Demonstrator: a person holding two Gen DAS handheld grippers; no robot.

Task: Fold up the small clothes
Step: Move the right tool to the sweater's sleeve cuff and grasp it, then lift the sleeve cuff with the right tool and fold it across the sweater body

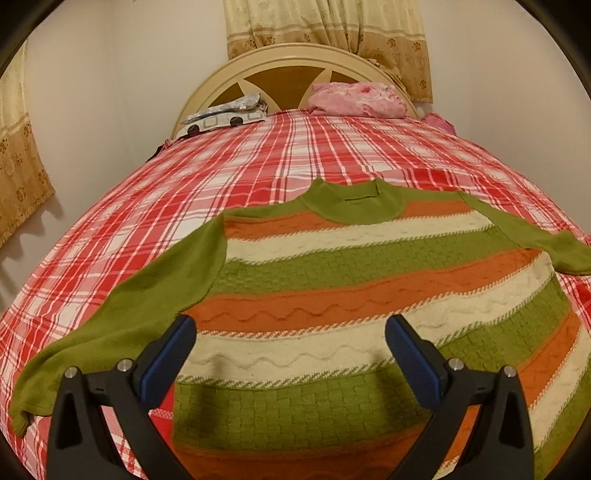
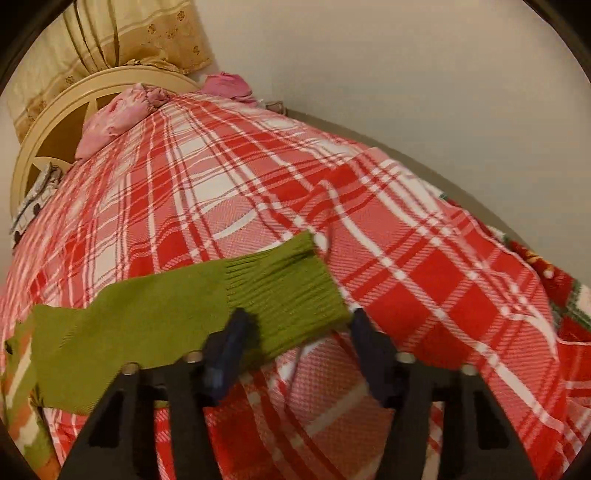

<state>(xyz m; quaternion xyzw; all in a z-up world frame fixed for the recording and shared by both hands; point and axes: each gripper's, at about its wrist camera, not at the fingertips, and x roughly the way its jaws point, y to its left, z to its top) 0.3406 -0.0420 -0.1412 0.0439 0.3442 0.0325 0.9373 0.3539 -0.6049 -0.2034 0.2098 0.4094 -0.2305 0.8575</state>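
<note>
Striped sweater (image 1: 332, 295) — green, orange and cream bands with plain green sleeves — spread flat, neck toward the headboard (image 1: 291, 74), on the red-and-white plaid bedspread (image 1: 221, 166).

Left gripper (image 1: 290, 350): hovering above the lower body of the sweater, near its hem; fingers wide apart, nothing between the blue pads (image 1: 166, 354).

Right gripper (image 2: 295, 332): at the ribbed cuff (image 2: 288, 291) of one green sleeve (image 2: 147, 317), which lies stretched out sideways from the sweater body. The jaws stand at a middling width with the near corner of the cuff between them; whether the pads press on the knit cannot be told, the view being blurred.

Beside the headboard: a pink pillow (image 1: 354, 98) and a grey-and-white patterned pillow (image 1: 225, 114). Above the headboard hangs a beige flowered curtain (image 1: 332, 33).
</note>
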